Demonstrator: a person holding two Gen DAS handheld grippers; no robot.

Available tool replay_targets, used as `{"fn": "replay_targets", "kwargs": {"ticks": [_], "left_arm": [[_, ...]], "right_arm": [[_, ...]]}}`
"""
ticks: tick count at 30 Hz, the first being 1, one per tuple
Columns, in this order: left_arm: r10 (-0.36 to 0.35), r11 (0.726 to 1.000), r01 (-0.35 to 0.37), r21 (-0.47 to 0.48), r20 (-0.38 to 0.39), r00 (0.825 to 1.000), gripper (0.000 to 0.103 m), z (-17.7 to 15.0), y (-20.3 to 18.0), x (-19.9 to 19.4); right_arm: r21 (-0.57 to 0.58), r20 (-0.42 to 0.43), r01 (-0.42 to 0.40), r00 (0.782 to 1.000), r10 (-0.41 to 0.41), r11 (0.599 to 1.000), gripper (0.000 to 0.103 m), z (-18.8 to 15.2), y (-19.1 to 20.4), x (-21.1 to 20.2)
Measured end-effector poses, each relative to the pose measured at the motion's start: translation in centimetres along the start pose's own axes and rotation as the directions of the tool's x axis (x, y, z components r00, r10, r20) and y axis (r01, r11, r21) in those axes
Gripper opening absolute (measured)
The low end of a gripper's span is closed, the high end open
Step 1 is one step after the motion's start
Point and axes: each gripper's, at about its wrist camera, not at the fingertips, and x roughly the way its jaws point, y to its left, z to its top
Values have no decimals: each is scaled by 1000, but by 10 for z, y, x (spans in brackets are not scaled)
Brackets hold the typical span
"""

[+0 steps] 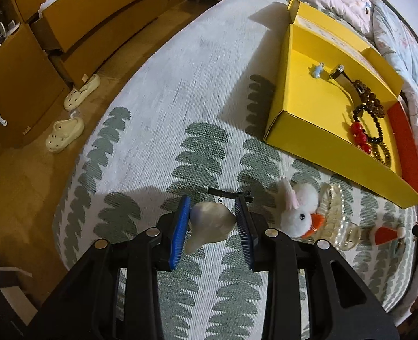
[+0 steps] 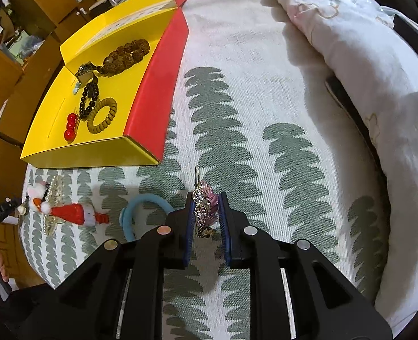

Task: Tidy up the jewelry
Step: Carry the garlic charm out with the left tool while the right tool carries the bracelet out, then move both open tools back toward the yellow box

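My left gripper (image 1: pixel 212 212) is shut on a pearly white shell-shaped hair clip (image 1: pixel 209 225), held just above the bed cover. My right gripper (image 2: pixel 207 206) is shut on a gold and purple rhinestone hair clip (image 2: pixel 204 209). The yellow box (image 1: pixel 308 113) lies on the bed, also in the right wrist view (image 2: pixel 75 150). It holds bead bracelets (image 1: pixel 370 107), red beads (image 2: pixel 70 127), a coiled hair tie (image 2: pixel 102 119) and a watch (image 1: pixel 343 76). A white plush duck clip (image 1: pixel 299 212), a pearl claw clip (image 1: pixel 333 215) and a red plush clip (image 2: pixel 73 212) lie on the cover.
A blue hair tie (image 2: pixel 132 212) lies left of my right gripper. A bunched quilt (image 2: pixel 364 65) lies on the right of the bed. Wooden drawers (image 1: pixel 75 22) and two cream slippers (image 1: pixel 67 113) are on the floor beyond the bed's left edge.
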Motion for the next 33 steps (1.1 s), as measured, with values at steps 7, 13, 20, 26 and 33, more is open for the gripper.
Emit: {"fn": "replay_targets", "kwargs": {"ticks": [7,13,20,26,33], "left_arm": [[-7,1000,7,1,-8,1000,36,0,-5,2],[-5,1000,5,-11,14,1000,65,5,-6,-6],[-64,998,65,-4,129,990,65,12,-17,-33],[-159,983,126,131,284,945,82,18,-54,-65],[-187,969,138,203,252,949,84,35,-102,-56]], "right_arm": [[-1,18,23,1000,-23,1000,25,2,1,-5],[-3,70,30,997,-29,1000,37,6,8,-18],[-39,189,-10,982,17,999,46,16,33,-46],[-141,245,-68,964,101,988,50,27,71,-56],[-216,187,-84,974,126,973,50,48,108,-29]]}}
